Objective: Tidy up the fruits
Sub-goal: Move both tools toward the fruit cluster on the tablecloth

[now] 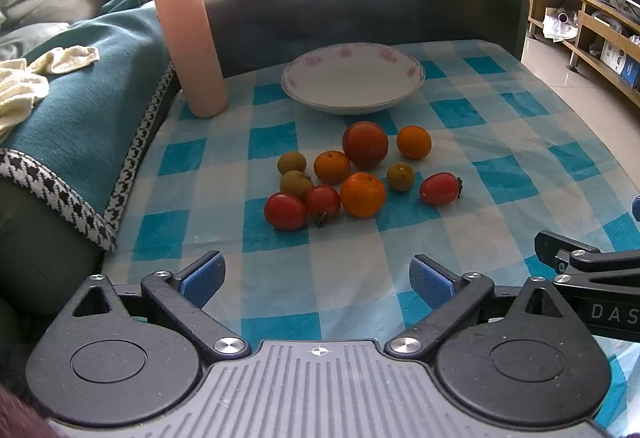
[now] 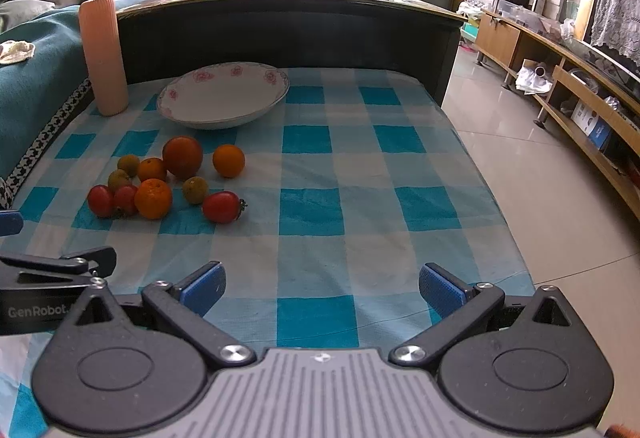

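Several small fruits lie in a loose cluster (image 1: 352,178) (image 2: 160,182) on the blue-checked cloth: oranges, red tomatoes, brownish-green round fruits and one large dark red fruit (image 1: 365,144) (image 2: 182,156). One tomato (image 1: 439,189) (image 2: 222,207) lies apart at the cluster's right. Behind them stands a white bowl (image 1: 352,80) (image 2: 224,96) with pink flowers on its rim, nothing in it. My left gripper (image 1: 316,280) hovers open before the cluster, holding nothing. My right gripper (image 2: 322,288) is open too, nearer the table's right side, with the fruits to its far left.
A tall pink ribbed cylinder (image 1: 191,48) (image 2: 104,56) stands left of the bowl. A sofa with a teal blanket (image 1: 80,78) borders the table's left. A dark cabinet (image 2: 288,30) rises behind the table. The table's right edge (image 2: 480,174) drops to a tiled floor.
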